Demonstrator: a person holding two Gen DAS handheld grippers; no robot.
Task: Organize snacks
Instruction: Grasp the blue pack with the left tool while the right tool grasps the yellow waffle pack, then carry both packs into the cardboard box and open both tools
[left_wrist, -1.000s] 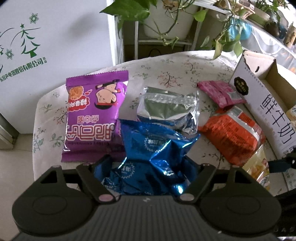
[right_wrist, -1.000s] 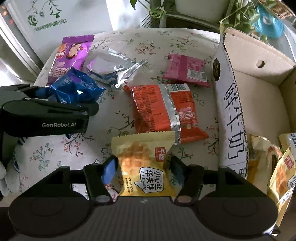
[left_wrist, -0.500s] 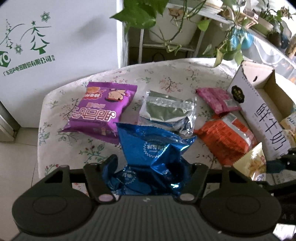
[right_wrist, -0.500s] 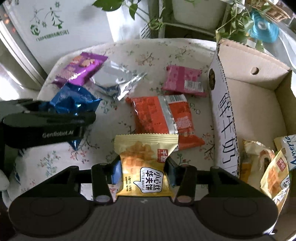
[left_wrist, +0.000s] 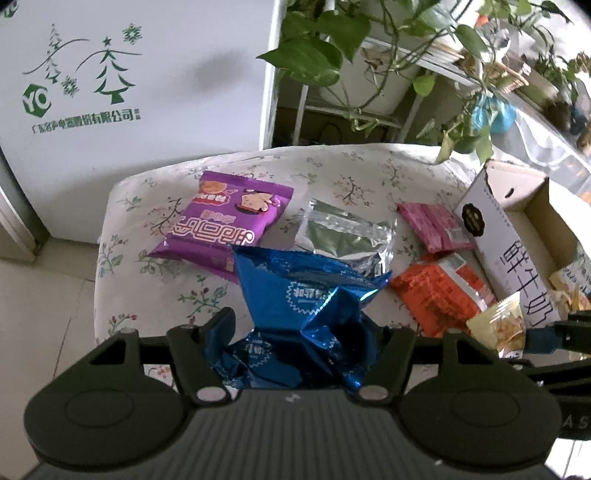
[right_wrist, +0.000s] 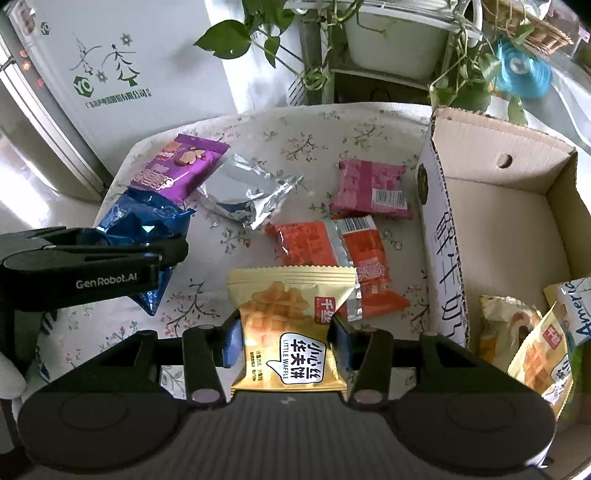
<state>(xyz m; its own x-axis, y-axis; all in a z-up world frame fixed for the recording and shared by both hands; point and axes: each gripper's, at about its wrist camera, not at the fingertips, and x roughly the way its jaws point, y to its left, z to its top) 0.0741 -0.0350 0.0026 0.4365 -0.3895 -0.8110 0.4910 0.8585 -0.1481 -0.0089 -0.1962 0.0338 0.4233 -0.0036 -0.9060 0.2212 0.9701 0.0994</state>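
Blue foil packet (left_wrist: 306, 314): crumpled, clamped in left gripper (left_wrist: 301, 332), lifted above the table.
Yellow waffle packet (right_wrist: 290, 332): pinched by right gripper (right_wrist: 286, 332).
Handling: likely carry both level over the cardboard box (right_wrist: 495, 229) wall before releasing.
Surface: floral tablecloth (right_wrist: 314, 147), four packets remaining.
Room: white cabinet (left_wrist: 147, 74), trailing plants (left_wrist: 325, 44).

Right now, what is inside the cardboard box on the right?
The cardboard box holds a few snack packets at its near end, among them a yellow waffle packet; its far floor looks bare. The near corner is hidden by the right gripper.
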